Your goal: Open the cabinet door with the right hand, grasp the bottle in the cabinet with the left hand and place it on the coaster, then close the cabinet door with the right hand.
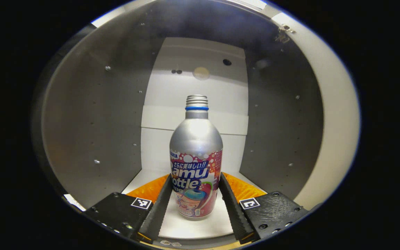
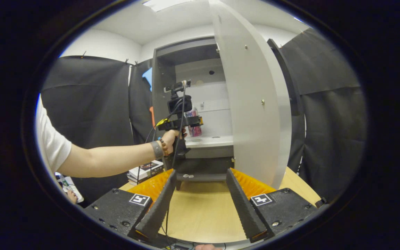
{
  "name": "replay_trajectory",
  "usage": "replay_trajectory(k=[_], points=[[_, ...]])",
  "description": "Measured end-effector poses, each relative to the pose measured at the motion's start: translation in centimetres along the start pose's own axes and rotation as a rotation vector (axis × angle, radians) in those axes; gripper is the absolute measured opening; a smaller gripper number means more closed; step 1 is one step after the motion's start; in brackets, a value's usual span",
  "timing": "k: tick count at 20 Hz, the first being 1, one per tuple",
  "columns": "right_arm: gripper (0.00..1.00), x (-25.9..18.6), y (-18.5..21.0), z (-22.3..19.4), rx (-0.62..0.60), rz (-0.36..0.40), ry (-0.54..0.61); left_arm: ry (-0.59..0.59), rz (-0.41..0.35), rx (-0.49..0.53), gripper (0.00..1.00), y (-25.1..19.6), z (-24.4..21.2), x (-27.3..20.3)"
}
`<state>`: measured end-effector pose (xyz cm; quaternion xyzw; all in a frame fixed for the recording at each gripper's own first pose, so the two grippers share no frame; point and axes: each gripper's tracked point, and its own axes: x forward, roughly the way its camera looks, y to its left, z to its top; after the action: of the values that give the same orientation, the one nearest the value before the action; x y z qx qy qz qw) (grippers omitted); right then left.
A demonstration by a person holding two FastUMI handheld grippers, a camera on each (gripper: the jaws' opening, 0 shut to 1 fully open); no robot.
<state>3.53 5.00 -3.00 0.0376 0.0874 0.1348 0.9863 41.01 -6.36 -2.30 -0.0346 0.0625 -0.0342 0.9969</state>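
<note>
The silver aluminium bottle with the colourful printed label (image 1: 196,163) stands upright on the white floor of the grey cabinet (image 1: 92,114), between the spread fingers of the left gripper (image 1: 194,205), which flank it without clearly pressing on it. In the right gripper view the white cabinet door (image 2: 255,104) hangs wide open. The right gripper (image 2: 201,205) is released and empty over the pale wooden desk (image 2: 200,211).

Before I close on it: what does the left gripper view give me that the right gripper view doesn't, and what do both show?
Left gripper view alone: the silver aluminium bottle's threaded neck and blue ring, standing upright between the left gripper's open fingers, with slight gaps either side.

Right gripper view alone: the open white cabinet door, wooden table, the hand holding that gripper, and the right gripper open, holding nothing.

Both: bottle, cabinet interior.
</note>
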Motion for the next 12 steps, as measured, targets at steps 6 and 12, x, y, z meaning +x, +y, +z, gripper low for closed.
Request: replay_trajectory(k=[6, 12], points=[[0.91, -0.6, 0.6, 0.0, -0.017, 0.084, -0.026, -0.054, -0.004, 0.007, 0.76, 4.1, 1.0, -12.1], [0.9, -0.7, 1.1, -0.4, -0.028, 0.143, -0.024, 0.012, 0.202, 0.061, 0.77, 13.1, -9.1, -23.4]])
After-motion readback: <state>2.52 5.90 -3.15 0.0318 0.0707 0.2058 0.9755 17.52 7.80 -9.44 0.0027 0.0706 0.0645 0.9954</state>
